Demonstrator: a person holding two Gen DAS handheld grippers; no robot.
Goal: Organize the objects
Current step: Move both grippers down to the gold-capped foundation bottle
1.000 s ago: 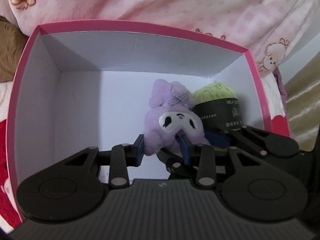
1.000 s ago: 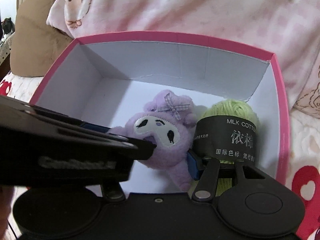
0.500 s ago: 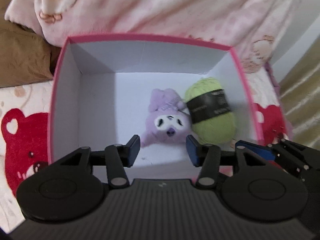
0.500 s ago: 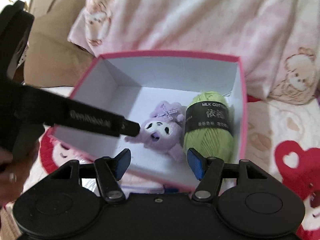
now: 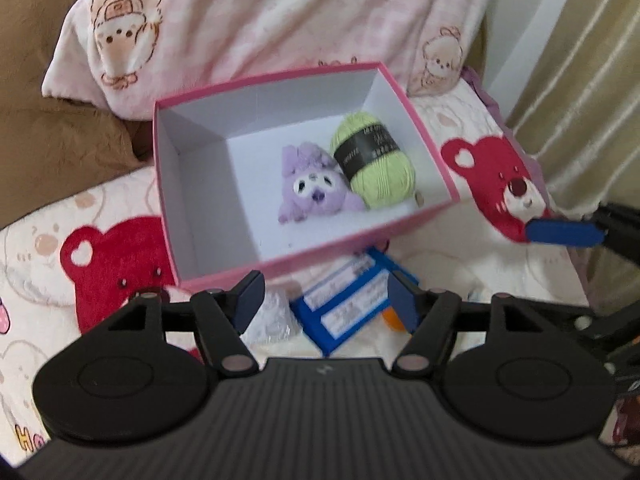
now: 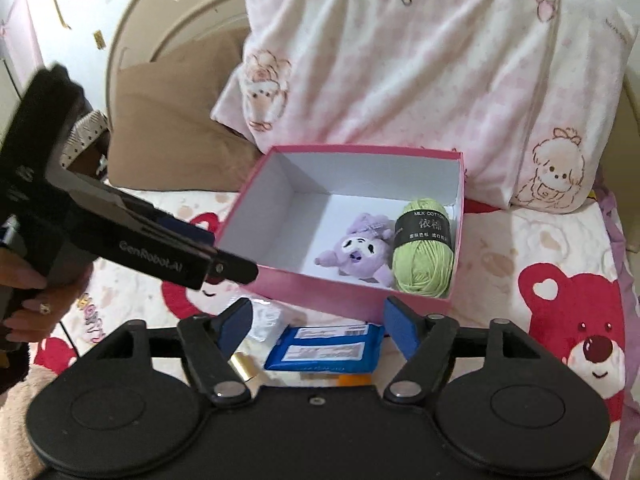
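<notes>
A purple plush toy [image 5: 310,184] and a green yarn ball with a black band [image 5: 374,160] lay touching inside a pink cardboard box [image 5: 280,80] on the bed, beyond both grippers. The left gripper [image 5: 326,300] and right gripper [image 6: 316,324] hung above a blue packet [image 6: 324,350], jaws just widened and empty.

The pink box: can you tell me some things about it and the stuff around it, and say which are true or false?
1. The purple plush lies inside the pink box. True.
2. The green yarn ball sits outside the box. False: it lies inside, beside the plush.
3. The blue packet is in the box. False: it lies on the blanket in front of it.
4. The right hand-held gripper holds nothing. True.
5. The left hand-held gripper grips the plush. False: it is open and empty.
</notes>
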